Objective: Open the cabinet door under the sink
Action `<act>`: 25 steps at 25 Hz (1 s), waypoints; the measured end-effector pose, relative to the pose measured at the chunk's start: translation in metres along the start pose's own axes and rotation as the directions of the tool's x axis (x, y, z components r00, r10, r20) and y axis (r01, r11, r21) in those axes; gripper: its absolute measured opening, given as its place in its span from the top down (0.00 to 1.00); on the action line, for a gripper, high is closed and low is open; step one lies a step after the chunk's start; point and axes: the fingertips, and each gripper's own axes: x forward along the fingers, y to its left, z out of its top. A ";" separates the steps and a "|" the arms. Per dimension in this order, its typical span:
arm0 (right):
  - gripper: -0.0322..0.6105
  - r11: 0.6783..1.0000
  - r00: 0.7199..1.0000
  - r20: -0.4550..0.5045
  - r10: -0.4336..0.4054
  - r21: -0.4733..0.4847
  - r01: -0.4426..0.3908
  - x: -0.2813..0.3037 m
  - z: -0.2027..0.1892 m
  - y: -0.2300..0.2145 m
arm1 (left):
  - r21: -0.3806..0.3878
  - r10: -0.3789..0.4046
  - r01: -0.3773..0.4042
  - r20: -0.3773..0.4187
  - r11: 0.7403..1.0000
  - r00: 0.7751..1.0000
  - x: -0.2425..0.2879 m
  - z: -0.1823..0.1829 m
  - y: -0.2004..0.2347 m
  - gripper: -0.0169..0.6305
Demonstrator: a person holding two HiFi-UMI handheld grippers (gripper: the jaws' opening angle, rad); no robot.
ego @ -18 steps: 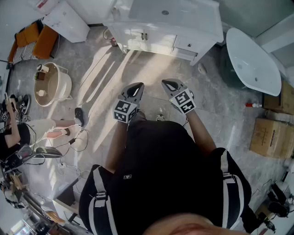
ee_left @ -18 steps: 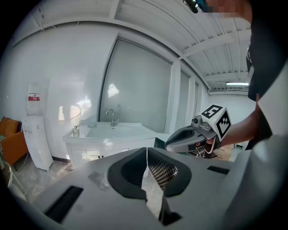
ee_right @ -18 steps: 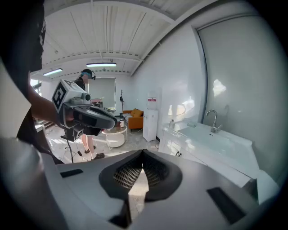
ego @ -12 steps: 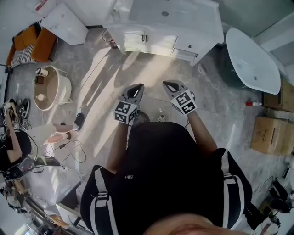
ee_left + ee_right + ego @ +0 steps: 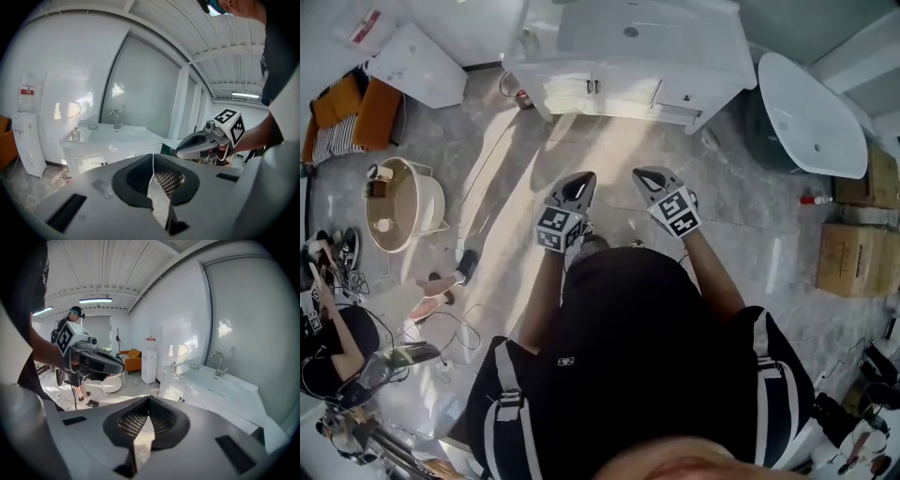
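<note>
Your left gripper (image 5: 578, 180) is closed, its jaws meeting at the tips with nothing between them. Your right gripper (image 5: 646, 174) is closed and empty in the same way. You hold the two side by side in front of your body, apart from one another, both tipped a little downward over the grey floor (image 5: 741, 225).

The sink cabinet (image 5: 694, 89) stands well ahead of both grippers, beyond their tips, and neither touches it. Its cabinet doors (image 5: 581, 94) sit in the front face under the sink (image 5: 628, 28), straight ahead of the left gripper and ahead and slightly left of the right one. They lie flush with the front, closed, with two small handles (image 5: 593, 86) close together at the middle seam. A tap (image 5: 116, 118) rises at the back of the sink, and a small bottle (image 5: 75, 134) stands on the counter ahead and to the left of the left gripper.

Well off to the right of the right gripper is a white bathtub (image 5: 811, 112), and farther right again, cardboard boxes (image 5: 853, 262). Off to the left of the left gripper is a round white seat (image 5: 398, 202). Ahead and farther left stand a white water dispenser (image 5: 27, 140) and an orange sofa (image 5: 356, 112). Another person (image 5: 83, 383) stands beyond the left gripper, on the side away from the right one.
</note>
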 end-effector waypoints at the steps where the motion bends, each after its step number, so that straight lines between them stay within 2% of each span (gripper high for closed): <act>1: 0.86 1.000 1.000 -0.004 -0.011 0.002 0.011 0.004 0.002 -0.001 | -0.005 -0.008 0.008 -0.001 1.000 1.000 0.000 0.001 0.005 0.95; 8: 0.86 0.995 0.995 -0.028 -0.091 0.040 0.092 0.029 0.017 -0.011 | 0.005 -0.088 0.088 -0.018 0.996 0.996 0.006 0.007 0.037 0.95; 15: 0.86 0.985 0.989 -0.034 -0.142 0.090 0.145 0.059 0.022 -0.001 | 0.035 -0.155 0.157 -0.052 0.987 0.986 0.002 0.003 0.068 0.95; 20: 0.86 0.978 0.985 -0.049 -0.164 0.121 0.169 0.075 0.019 0.014 | 0.049 -0.181 0.185 -0.071 0.982 0.981 -0.009 -0.006 0.087 0.95; 25: 0.86 0.978 0.984 -0.058 -0.167 0.120 0.173 0.089 0.024 0.020 | 0.029 -0.179 0.181 -0.062 0.983 0.982 -0.015 -0.008 0.105 0.95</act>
